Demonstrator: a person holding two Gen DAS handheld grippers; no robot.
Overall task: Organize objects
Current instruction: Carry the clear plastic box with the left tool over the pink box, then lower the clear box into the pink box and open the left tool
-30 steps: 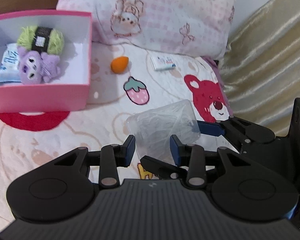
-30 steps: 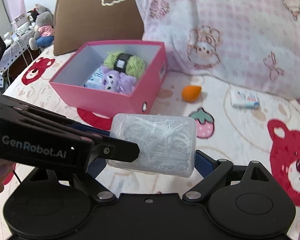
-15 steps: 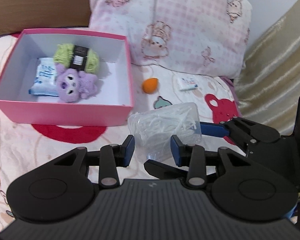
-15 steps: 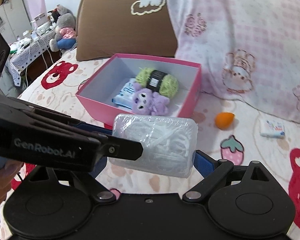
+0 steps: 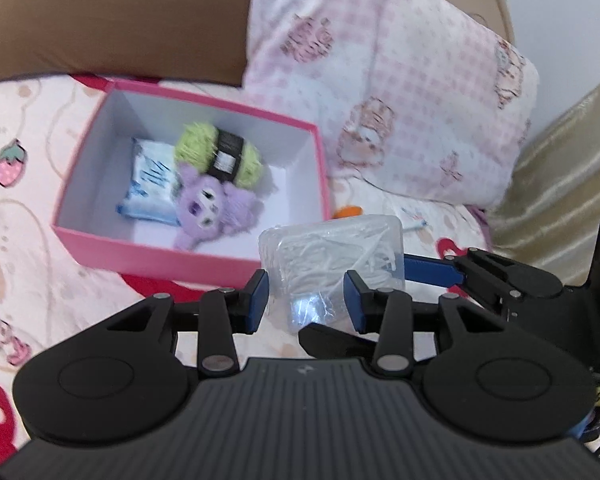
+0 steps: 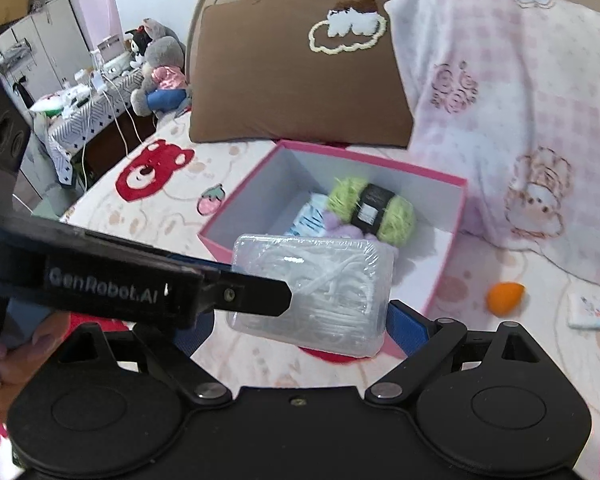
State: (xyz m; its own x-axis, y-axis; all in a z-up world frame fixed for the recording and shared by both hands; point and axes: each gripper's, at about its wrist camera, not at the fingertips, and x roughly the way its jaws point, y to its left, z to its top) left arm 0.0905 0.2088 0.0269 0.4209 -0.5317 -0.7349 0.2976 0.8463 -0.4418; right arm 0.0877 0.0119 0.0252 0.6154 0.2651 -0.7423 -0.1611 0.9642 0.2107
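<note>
We are carrying the clear plastic box (image 6: 312, 292) toward the pink box (image 5: 100, 240) on the bed. The clear plastic box hangs in the air, just before the near wall of the pink box and not yet over its opening. Our right gripper (image 6: 300, 320) pinches it across its long sides, 1 blue pad on each side. Our left gripper (image 5: 305, 294) stands just beside it; its jaws have just been opening a little and its 2 pads do not press on anything, the corner of the box shows only behind the gap.

The box looks light, filled with thin white sticks, perhaps cotton swabs, we cannot tell for sure. Its walls seem stiff, but the shiny wrap on it will probably be slippery, so we judge that a grip on the flat long sides, near the middle, is the safest.

Inside the pink box lie 3 things: the green yarn (image 5: 220, 156), the purple plush toy (image 5: 216, 208) and the blue and white packet (image 5: 152, 188). The free floor is at the near right corner.
</note>
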